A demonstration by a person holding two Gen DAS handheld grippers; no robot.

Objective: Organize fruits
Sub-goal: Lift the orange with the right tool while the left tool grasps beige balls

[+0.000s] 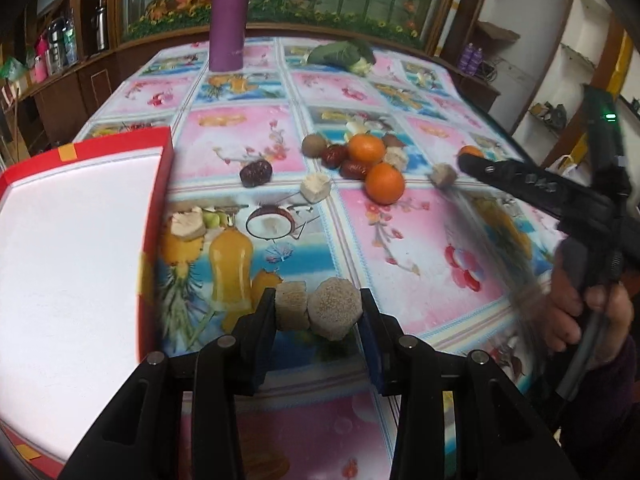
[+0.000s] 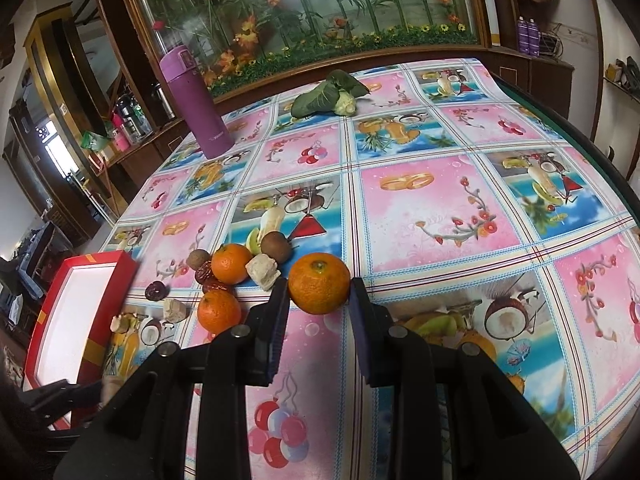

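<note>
The right hand-held gripper (image 2: 319,292) closes on a mandarin (image 2: 319,289); the red tray (image 2: 102,312) lies at nine o'clock, nearer the left hand-held gripper (image 1: 318,312), which clamps two beige chunks (image 1: 316,311).

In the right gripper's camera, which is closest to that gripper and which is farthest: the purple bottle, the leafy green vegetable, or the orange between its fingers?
1. The round orange tangerine, right between the right gripper fingers.
2. The tall purple plastic bottle, standing far back on the left of the table.
3. The leafy green vegetable, lying at the far edge, near the middle. It looks a little farther than the bottle.
</note>
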